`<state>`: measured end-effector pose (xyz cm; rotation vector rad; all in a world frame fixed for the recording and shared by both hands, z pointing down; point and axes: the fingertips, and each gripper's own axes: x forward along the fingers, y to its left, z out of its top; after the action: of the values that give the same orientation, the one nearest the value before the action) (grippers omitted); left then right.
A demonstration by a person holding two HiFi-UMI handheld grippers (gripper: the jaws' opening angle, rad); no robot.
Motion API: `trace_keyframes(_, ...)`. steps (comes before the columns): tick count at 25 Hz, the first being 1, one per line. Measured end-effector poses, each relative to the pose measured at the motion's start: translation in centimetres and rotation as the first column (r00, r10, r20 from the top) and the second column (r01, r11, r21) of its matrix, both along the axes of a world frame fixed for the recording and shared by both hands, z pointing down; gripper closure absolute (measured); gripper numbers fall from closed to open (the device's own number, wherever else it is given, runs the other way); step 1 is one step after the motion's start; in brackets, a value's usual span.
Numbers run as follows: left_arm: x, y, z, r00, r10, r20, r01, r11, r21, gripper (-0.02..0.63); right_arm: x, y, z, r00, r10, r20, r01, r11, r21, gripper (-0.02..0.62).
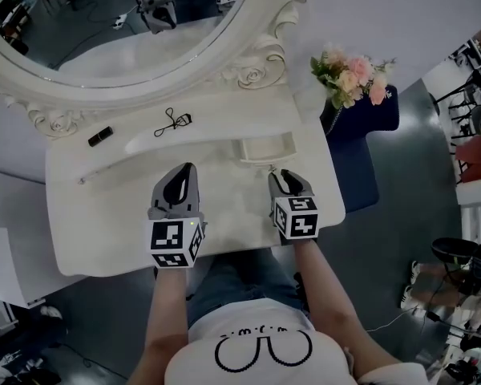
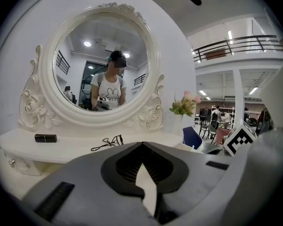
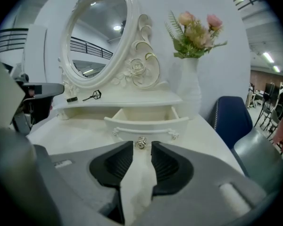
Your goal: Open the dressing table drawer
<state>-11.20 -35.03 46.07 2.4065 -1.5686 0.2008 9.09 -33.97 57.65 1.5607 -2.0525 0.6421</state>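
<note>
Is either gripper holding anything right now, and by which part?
Nothing is held. The right gripper is open, with the drawer knob at its tips but not pinched. The left gripper is shut on nothing.

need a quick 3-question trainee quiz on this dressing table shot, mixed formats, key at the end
1. True or false: the drawer stands pulled out.
2. Pick one. The drawer's knob is: A) clamped tight by the pads; B) at the tips of the right gripper's parted jaws, unclamped; C) out of sight in every view.
3. Fill in: on the shelf below the mirror, near the black tube, lies an ___.
Key: 1 true; 2 B; 3 eyelash curler.
</note>
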Motion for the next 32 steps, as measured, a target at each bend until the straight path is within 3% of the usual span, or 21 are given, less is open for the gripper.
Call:
trace_keyframes(11,2.1,1.8,-2.1,0.998,0.063,-0.012,-0.063,0.997,0.035,0.607,1.5,2.8,-7.7,1.000,0.013,0.002,-0.013,0.986,0.168,0.483)
trace_keyframes(17,3.9,2.2,-4.4,0.997,0.077,-0.004,-0.076,0.994,0.082,0.607,2.8,3.4,-13.1,1.000,0.004,0.005,-0.005,0.955,0.297,0.573)
trace_keyframes(25,6.0,2.7,-9.9,0.998,0.069,0.012,-0.070,0.980,0.186,0.607,5.2,4.6,-22.1,0.998,-0.017,-0.056,0.042,0.866,0.498,0.592)
trace_keyframes(32,6.7,3.0,-16.7,0.998,0.051,0.027,-0.057,0.943,0.327,0.607,5.9,5.8,-29.6,0.995,-0.036,-0.095,0.089,0.768,0.634,0.594)
